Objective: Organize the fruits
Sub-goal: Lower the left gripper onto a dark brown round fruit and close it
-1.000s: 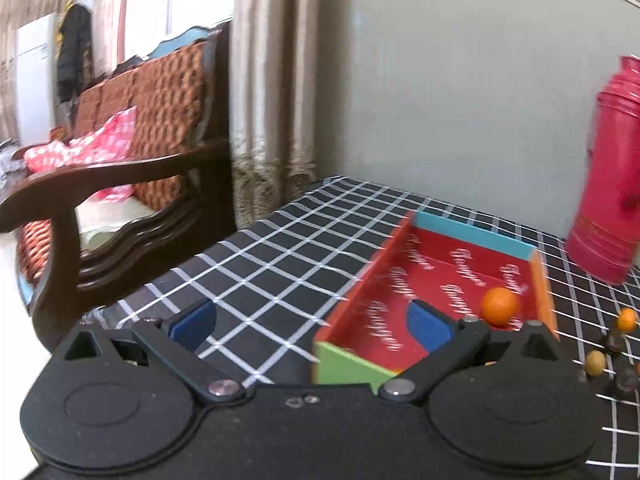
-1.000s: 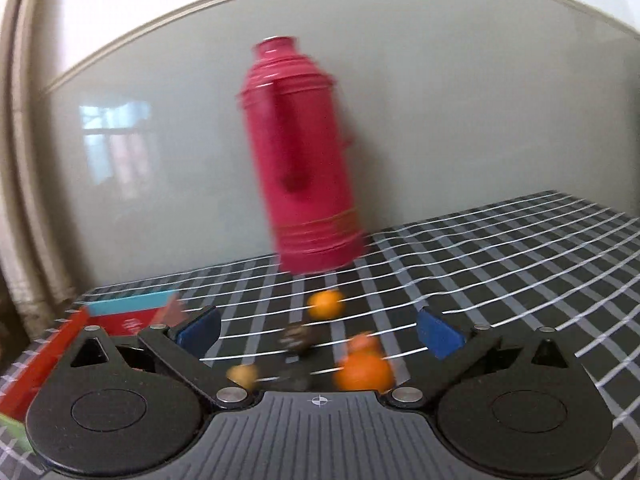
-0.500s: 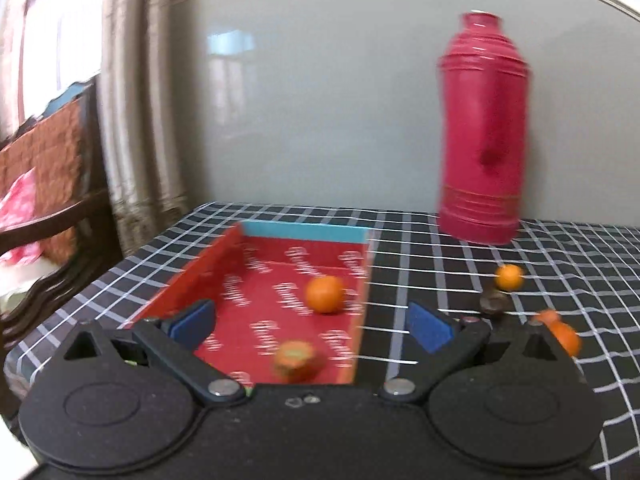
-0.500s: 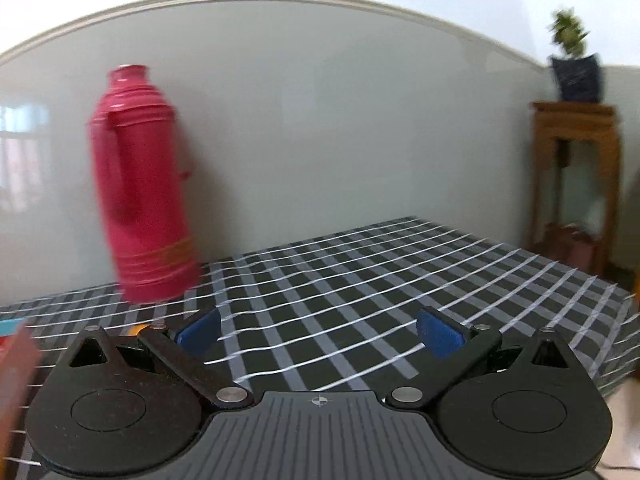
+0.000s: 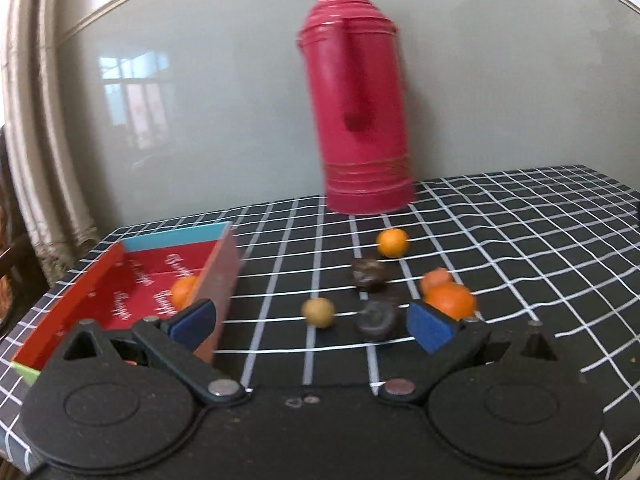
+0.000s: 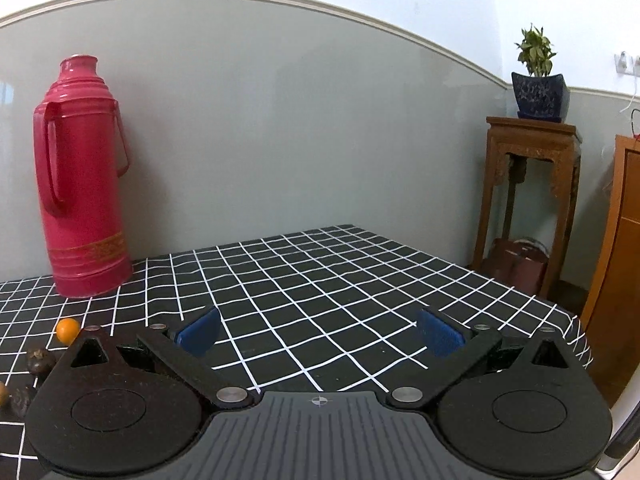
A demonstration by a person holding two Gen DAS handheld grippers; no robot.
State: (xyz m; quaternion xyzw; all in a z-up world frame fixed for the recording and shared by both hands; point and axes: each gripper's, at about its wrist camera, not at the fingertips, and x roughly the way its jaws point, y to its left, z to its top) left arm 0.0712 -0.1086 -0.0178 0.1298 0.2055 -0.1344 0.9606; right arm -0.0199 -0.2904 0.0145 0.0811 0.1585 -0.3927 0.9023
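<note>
My left gripper [image 5: 310, 322] is open and empty above the checked tablecloth. Between and beyond its fingers lie several loose fruits: a pale yellow round one [image 5: 318, 312], two dark brown ones [image 5: 368, 274] [image 5: 378, 320], a small orange [image 5: 393, 242] and larger oranges [image 5: 450, 300] at the right finger. A red tray [image 5: 72, 312] at the left holds an orange [image 5: 184, 291]. My right gripper [image 6: 320, 332] is open and empty over bare cloth; a small orange [image 6: 67, 330] and dark fruits [image 6: 40, 360] lie at its far left.
A tall red thermos [image 5: 360, 120] stands at the back against the grey wall; it also shows in the right wrist view [image 6: 80, 184]. A wooden stand [image 6: 528, 200] with a potted plant [image 6: 538, 76] is beyond the table's right edge. Curtains [image 5: 28, 120] hang at the left.
My left gripper has swung right from the tray toward the loose fruits. My right gripper has swung right, away from the fruits, to the bare part of the cloth. Both stayed open.
</note>
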